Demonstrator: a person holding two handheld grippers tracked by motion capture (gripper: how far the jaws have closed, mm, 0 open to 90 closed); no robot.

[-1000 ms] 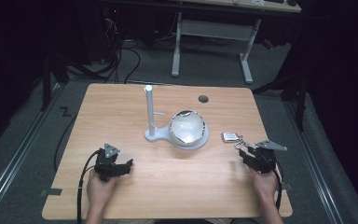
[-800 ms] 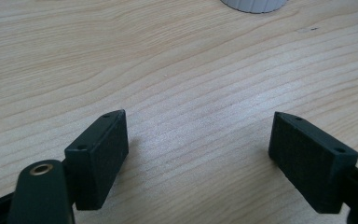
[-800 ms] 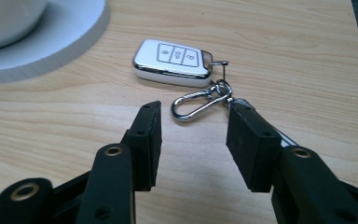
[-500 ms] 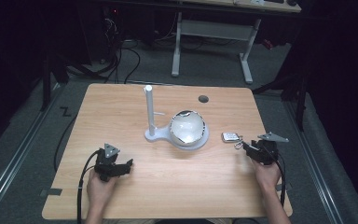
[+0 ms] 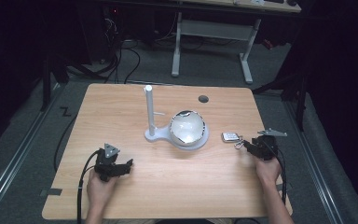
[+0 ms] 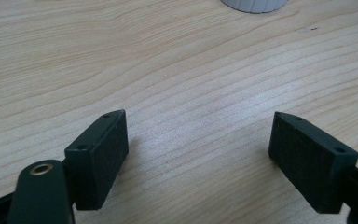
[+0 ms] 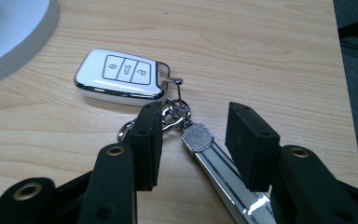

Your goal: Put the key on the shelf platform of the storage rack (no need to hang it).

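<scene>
A white car key fob (image 7: 119, 74) with three buttons lies flat on the wooden table (image 5: 177, 186), right of the white stand; the high view shows this fob (image 5: 230, 136) too. A key ring and a flat chrome tag (image 7: 223, 172) trail from it. My right gripper (image 7: 196, 116) is open, low over the table, and its jaws straddle the chrome tag just behind the ring without pressing on it. From above the right gripper (image 5: 248, 145) points left at the fob. My left gripper (image 6: 198, 130) rests open on bare wood at the front left, the same left gripper (image 5: 126, 164) holding nothing.
A white stand (image 5: 154, 136) with an upright post (image 5: 148, 107) and a round shiny dish (image 5: 188, 127) sits mid-table. Its rim shows as the white base (image 6: 254, 4) and the grey-edged base (image 7: 9, 28). A cable hole (image 5: 203, 99) lies at the back. The right table edge is close.
My right hand has slid a little away from me and to the right, so the jaws now lie around the tag by the key ring. The left hand has stayed put.
</scene>
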